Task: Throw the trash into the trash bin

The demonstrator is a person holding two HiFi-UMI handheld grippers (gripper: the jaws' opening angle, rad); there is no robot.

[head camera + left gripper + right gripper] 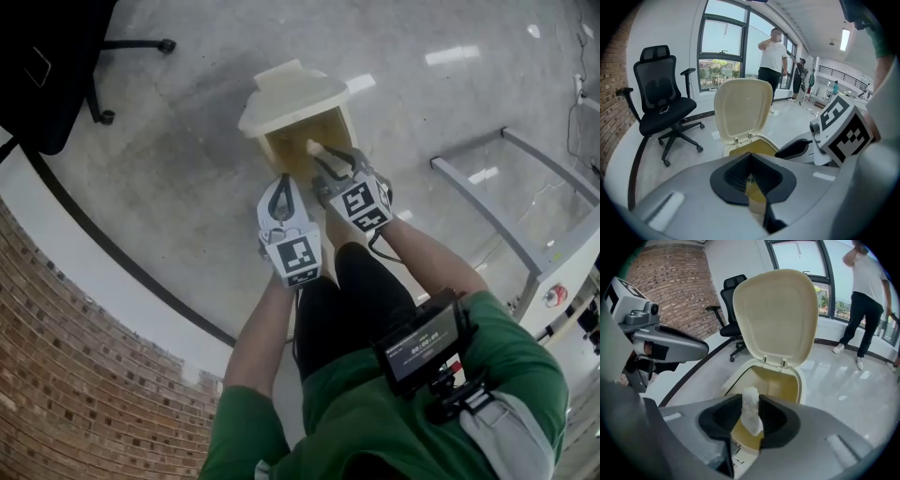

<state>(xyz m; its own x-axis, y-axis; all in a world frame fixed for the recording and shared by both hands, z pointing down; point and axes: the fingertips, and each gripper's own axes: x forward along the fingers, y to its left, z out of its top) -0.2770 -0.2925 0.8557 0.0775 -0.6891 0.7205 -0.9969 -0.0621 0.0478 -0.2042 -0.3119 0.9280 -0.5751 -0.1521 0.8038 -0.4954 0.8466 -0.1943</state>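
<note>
right gripper (751, 405) pinches crumpled white trash (752, 418) | left gripper (750, 180) closed, empty | trash bin (800, 386) at 12 o'clock (lid (776, 315) up) | trash hangs over it, release not yet done

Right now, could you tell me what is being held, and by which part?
The right gripper pinches a crumpled white scrap by its lower part; the left gripper holds nothing.

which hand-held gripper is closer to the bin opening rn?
Right. The right hand-held gripper is over the open trash bin, shut on a white wad of trash. The left hand-held gripper, shut, sits beside it, just short of the bin's front edge.
</note>
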